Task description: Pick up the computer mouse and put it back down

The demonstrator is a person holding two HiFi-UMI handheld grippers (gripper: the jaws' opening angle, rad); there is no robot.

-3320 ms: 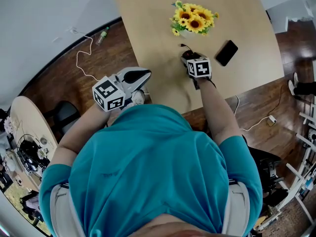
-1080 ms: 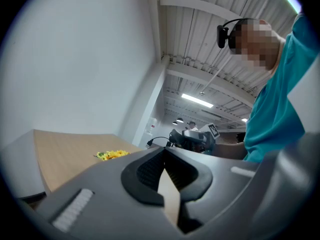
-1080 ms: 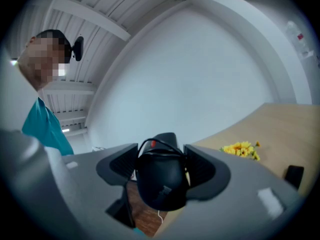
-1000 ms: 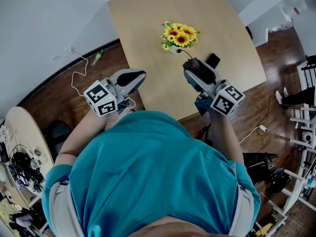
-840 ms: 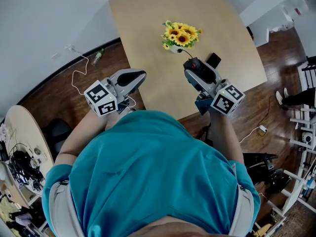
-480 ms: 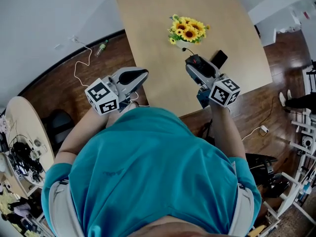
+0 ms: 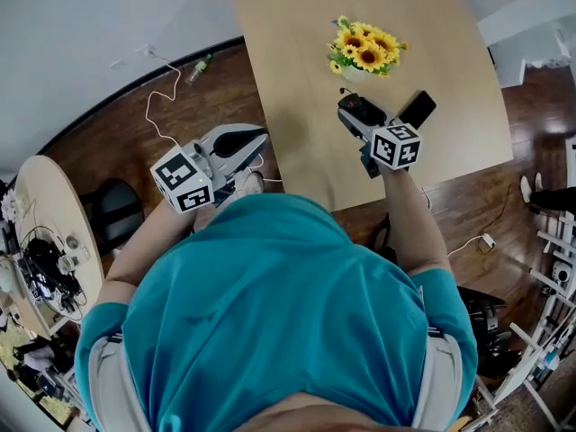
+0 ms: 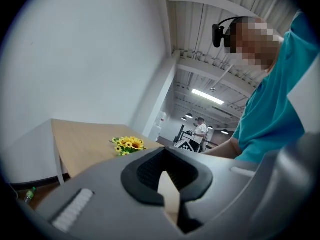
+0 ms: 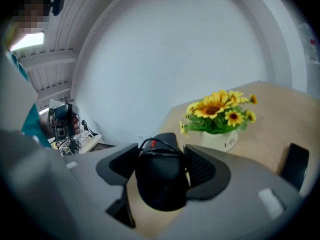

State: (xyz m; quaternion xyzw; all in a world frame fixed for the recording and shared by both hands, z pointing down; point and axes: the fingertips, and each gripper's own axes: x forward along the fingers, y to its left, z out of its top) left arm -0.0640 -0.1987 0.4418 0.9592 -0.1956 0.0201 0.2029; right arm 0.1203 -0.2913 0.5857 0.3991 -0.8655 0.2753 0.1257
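The black computer mouse [image 7: 357, 108] with a red dot on its wheel sits between the jaws of my right gripper [image 7: 356, 113], whose pads press its two sides. In the right gripper view the mouse [image 9: 160, 181] fills the gap of the right gripper [image 9: 160, 168], with the tan table [image 7: 297, 52] just below it. Whether it touches the tabletop cannot be told. My left gripper [image 7: 255, 139] hangs beyond the table's left edge over the wooden floor. In its own view the left gripper [image 8: 165, 159] has its jaws together and nothing between them.
A white pot of sunflowers [image 7: 367, 48] stands just beyond the mouse, and a black phone [image 7: 417, 109] lies to its right. A white cable [image 7: 162, 106] and a bottle [image 7: 200, 65] lie on the floor at left. A round side table [image 7: 40, 232] stands far left.
My right gripper has come down toward the tabletop with the mouse in it, ending in front of the sunflowers. The left gripper sank a little beside the table.
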